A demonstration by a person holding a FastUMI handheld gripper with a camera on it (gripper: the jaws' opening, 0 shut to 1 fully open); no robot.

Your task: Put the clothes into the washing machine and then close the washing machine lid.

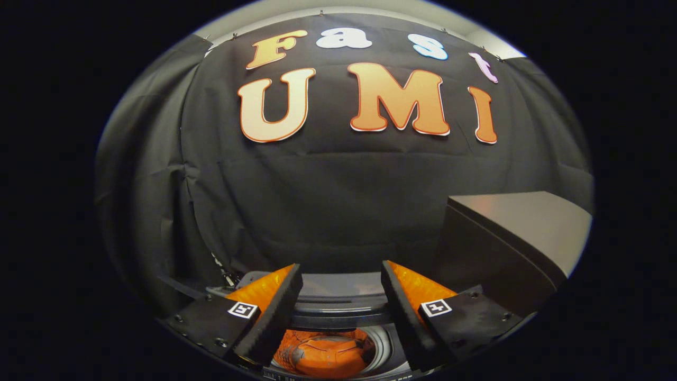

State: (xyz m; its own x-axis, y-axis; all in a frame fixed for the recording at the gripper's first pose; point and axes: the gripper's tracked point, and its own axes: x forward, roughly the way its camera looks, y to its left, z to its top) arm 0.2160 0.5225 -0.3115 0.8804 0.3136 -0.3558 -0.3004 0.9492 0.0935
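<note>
My tongs [341,296] stand wide apart, holding nothing. The orange clothes [325,354] lie below and between the fingers, already inside the washing machine [383,344] drum. The lid [338,301] (raised, just ahead) remains open; I judge a careless push could slip off its edge.

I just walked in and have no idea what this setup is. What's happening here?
A person is holding a pair of tongs with a camera on it, doing a laundry chore. The tongs are open and grip nothing. Between and below the fingers you look down into a washing machine, where orange clothes already lie in the drum. The lid, just beyond the fingertips, is not yet shut, so closing it seems to be what's left. A dark box stands to the right.
</note>
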